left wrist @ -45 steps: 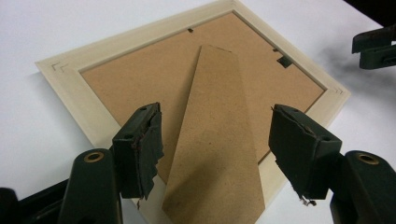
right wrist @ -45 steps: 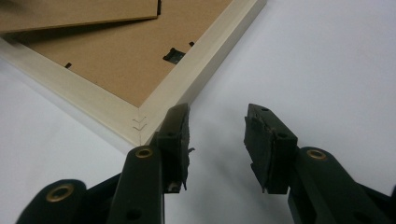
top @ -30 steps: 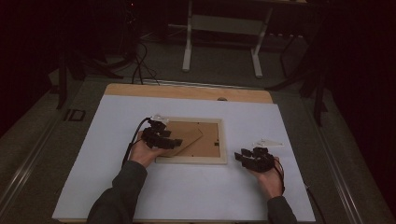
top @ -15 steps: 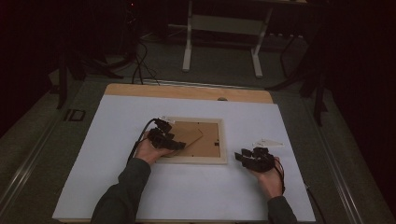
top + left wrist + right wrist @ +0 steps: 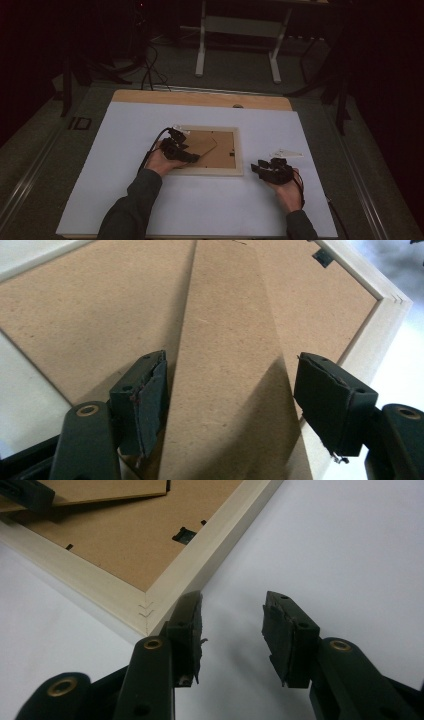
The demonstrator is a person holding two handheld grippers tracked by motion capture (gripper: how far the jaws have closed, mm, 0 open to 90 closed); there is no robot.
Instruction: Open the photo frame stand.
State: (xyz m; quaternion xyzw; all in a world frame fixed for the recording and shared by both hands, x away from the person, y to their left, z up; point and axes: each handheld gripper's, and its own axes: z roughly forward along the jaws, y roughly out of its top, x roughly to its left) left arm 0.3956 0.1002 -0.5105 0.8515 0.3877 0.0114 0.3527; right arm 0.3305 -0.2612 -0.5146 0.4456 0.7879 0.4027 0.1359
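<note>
So far the work looks barely under way: one picture frame (image 5: 212, 150) lies face down at the middle of the white counter (image 5: 120, 150), its brown backing board (image 5: 90, 305) seated inside the pale wooden rim. The left tool (image 5: 192, 157) hangs over the frame's 9 o'clock side, jaws apart on either side of the fold-out stand (image 5: 230, 380), the pads not pressing it. Lifting that stand or freeing the backing seems not yet done. The right tool (image 5: 232, 625) rests on the counter at about 4 o'clock from the frame, jaws apart with nothing between them, just beside the frame's corner. Count: one frame, one stand, two tools; two small black clips (image 5: 184, 534) show along the rim.
</note>
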